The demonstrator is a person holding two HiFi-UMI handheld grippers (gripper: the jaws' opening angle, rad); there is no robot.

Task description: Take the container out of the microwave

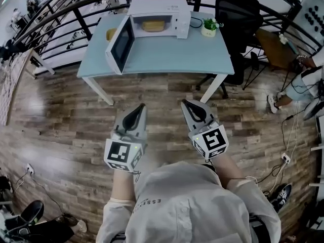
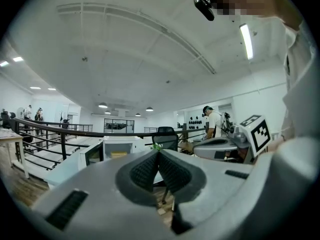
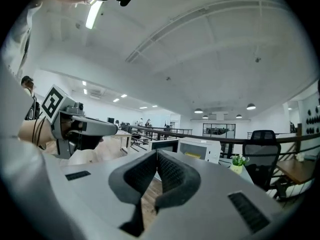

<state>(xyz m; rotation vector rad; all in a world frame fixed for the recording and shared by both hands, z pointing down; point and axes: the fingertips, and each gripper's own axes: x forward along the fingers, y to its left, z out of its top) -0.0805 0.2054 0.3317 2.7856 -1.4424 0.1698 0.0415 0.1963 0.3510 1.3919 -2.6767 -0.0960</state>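
We hold the left gripper [image 1: 141, 107] and right gripper [image 1: 185, 104] closed and empty. On the far pale blue table [image 1: 172, 57], the boxy white microwave [image 1: 158, 6] has its door [image 1: 120, 47] open to the left, with a flat yellow container [image 1: 153, 25] inside. Our pale top [image 1: 187, 206] reads "ESSE".

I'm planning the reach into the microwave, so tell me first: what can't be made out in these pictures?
- Container, head view: too small; the microwave cavity shows only its front, so lid and contents are unclear.
- Yellow object on the table, head view: partly hidden by the open door.
- Person, head view: cut off by the right edge.
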